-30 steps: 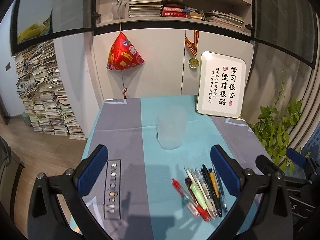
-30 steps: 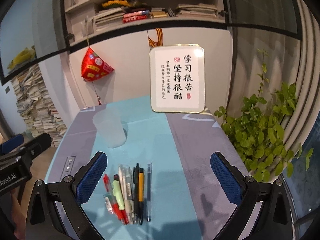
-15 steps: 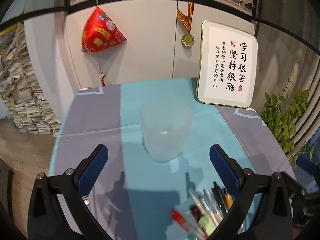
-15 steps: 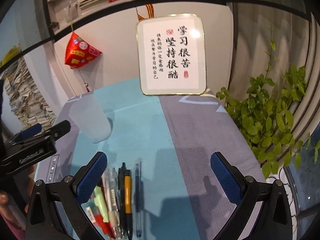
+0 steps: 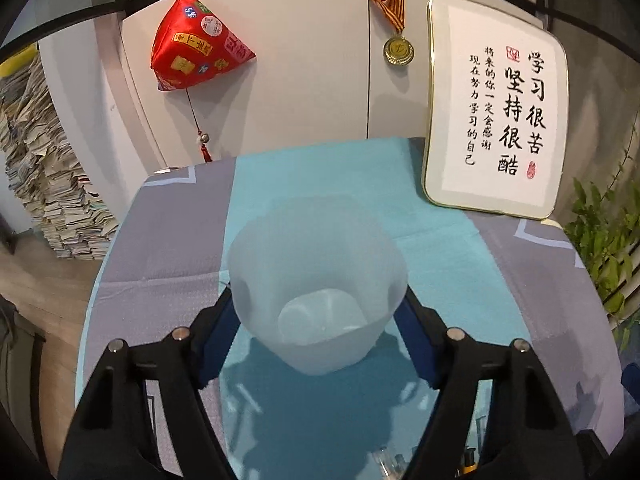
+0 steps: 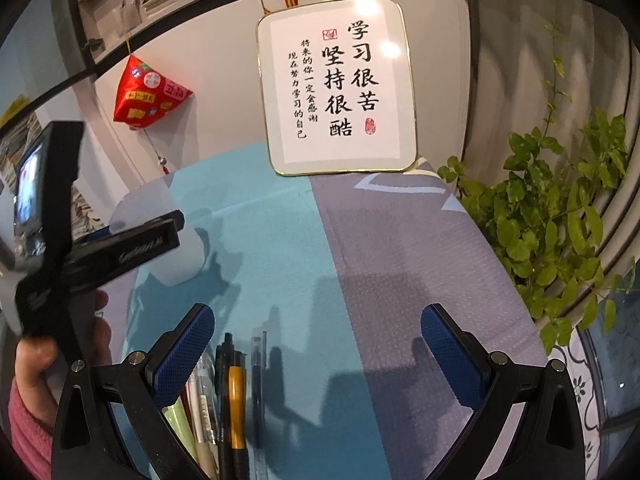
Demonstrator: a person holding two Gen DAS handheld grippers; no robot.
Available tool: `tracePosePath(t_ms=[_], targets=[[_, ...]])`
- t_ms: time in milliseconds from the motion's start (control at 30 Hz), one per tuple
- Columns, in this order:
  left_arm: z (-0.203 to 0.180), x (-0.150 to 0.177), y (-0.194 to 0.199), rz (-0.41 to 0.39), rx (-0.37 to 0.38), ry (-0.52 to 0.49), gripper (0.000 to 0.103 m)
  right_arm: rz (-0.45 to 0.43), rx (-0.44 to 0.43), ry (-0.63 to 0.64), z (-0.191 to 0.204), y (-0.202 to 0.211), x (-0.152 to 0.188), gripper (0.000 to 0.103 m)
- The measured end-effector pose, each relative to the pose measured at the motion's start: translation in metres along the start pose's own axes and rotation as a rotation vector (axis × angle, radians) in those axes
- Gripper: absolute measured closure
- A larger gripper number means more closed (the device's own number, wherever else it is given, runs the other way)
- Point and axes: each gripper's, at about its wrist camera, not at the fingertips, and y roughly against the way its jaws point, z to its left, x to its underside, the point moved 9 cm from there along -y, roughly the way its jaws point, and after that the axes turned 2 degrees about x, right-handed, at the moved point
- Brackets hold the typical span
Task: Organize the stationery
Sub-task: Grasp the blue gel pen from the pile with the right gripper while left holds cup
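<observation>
A translucent plastic cup (image 5: 316,264) stands upright on the teal and grey tablecloth (image 5: 440,264). My left gripper (image 5: 316,300) has it between the blue pads, its jaws are closing, and the cup's sides look dented where the pads meet them. In the right wrist view the same cup (image 6: 182,258) shows behind the left gripper (image 6: 120,248), which a hand (image 6: 36,360) in a pink sleeve holds. My right gripper (image 6: 316,314) stands open low over the cloth. Several pens (image 6: 232,392) lie side by side under its left finger (image 6: 184,352), with nothing gripped.
A framed calligraphy board (image 5: 496,112) leans on the cabinet at the table's back right. A red pouch (image 5: 196,48) and a medal (image 5: 398,48) hang on the cabinet doors. A leafy plant (image 6: 552,216) stands off the right edge, and a paper stack (image 5: 36,184) rises at left.
My left gripper came forward and down to the cup, and its wide jaws closed onto the cup's sides. My right gripper sank closer to the pens and stayed open.
</observation>
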Motion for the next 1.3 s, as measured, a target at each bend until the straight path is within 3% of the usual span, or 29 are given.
tracePosePath(t_ms=[167,300,433,467,833,1300], targets=[[0.005,0.006,0.011,-0.023,0.068,-0.060,0.031,0.022,-0.024,0.017,0.001,0.000,0.004,0.001],[0.026,0.022,0.028,-0.019,0.109,-0.098,0.031,0.085,-0.081,0.039,0.010,-0.003,0.010,0.025],[0.040,0.043,0.044,-0.014,0.173,-0.154,0.031,0.176,-0.109,0.066,0.023,-0.014,0.024,0.057],[0.042,0.048,0.047,-0.017,0.177,-0.176,0.031,0.199,-0.103,0.077,0.026,-0.018,0.028,0.060],[0.038,0.064,0.054,-0.075,0.247,-0.236,0.030,0.291,-0.042,0.065,0.036,-0.043,0.033,0.061],[0.041,0.067,0.054,-0.127,0.241,-0.215,0.025,0.363,0.046,0.076,0.042,-0.069,0.033,0.061]])
